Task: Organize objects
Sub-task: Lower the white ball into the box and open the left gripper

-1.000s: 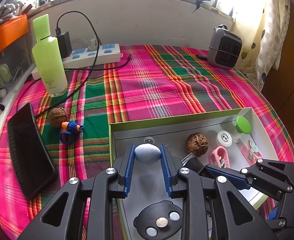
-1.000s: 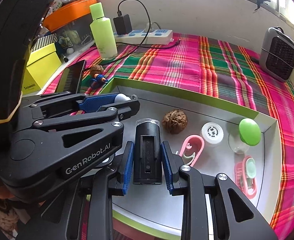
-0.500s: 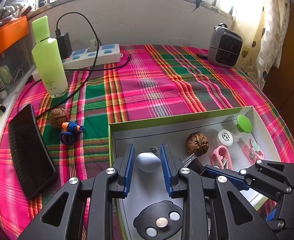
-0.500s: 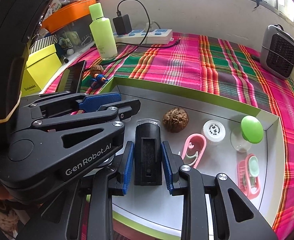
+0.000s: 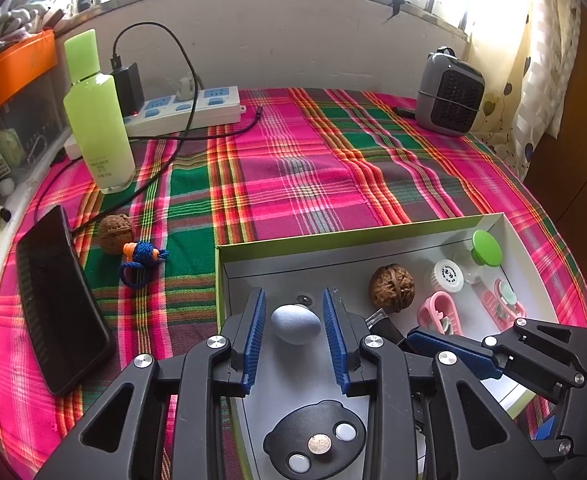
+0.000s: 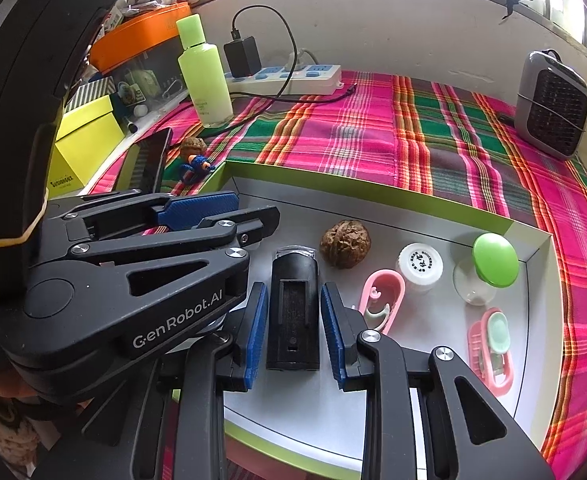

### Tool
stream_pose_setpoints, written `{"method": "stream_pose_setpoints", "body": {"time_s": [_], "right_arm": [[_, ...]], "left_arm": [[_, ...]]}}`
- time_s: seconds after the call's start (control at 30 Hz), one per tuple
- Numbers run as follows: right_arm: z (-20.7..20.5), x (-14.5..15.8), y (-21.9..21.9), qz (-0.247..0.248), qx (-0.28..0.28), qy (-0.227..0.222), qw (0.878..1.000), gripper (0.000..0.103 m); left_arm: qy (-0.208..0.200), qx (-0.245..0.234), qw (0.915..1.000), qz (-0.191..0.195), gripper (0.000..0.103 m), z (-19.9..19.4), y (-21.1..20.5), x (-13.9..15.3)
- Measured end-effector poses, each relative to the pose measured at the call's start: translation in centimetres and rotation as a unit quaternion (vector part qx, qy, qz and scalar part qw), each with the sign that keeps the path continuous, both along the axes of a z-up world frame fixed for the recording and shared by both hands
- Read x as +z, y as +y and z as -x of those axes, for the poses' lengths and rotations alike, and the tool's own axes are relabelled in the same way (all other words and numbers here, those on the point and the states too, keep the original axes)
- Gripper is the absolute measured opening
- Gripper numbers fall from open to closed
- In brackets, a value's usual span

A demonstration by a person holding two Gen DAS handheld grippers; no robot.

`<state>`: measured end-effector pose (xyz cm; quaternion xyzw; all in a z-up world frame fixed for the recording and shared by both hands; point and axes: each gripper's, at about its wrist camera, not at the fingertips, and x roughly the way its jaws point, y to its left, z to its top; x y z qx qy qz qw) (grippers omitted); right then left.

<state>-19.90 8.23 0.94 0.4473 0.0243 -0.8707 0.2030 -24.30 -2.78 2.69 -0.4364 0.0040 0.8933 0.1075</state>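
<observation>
A shallow green-rimmed box (image 5: 333, 238) (image 6: 373, 194) lies on the plaid cloth. My left gripper (image 5: 295, 326) is open over its left end; a pale blue egg-shaped object (image 5: 295, 324) lies on the box floor between the fingers, apart from both pads. My right gripper (image 6: 293, 320) is open around a black rectangular device (image 6: 293, 312) lying in the box, with small gaps on each side. The box also holds a walnut (image 6: 345, 249), a white cap (image 6: 419, 266), a green-topped clear piece (image 6: 493, 266) and pink clips (image 6: 381, 300).
Outside the box on the left lie a second walnut (image 5: 113, 228), a blue knotted cord toy (image 5: 141, 258) and a black phone (image 5: 57, 312). A green bottle (image 5: 97, 120), a power strip (image 5: 185, 108) with cable and a small grey heater (image 5: 449, 92) stand at the back.
My left gripper opened and let the pale blue egg down onto the box floor. My right gripper opened slightly around the black device. Both drew back a little.
</observation>
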Motion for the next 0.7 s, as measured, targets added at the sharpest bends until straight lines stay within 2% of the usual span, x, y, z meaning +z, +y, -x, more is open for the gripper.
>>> {"method": "stream_pose_setpoints", "body": {"time_s": [0.47, 0.7], "right_arm": [[-1.2, 0.5, 0.6, -0.003, -0.002, 0.011, 1.0, 0.029], [-2.8, 1.8, 0.8, -0.015, -0.007, 0.038, 0.999, 0.029]], "left_arm": [[0.006, 0.006, 1.0, -0.004, 0.035, -1.3, -0.1, 1.0], [0.017, 0.008, 0.9998, -0.008, 0.036, -2.7, -0.2, 2.1]]}}
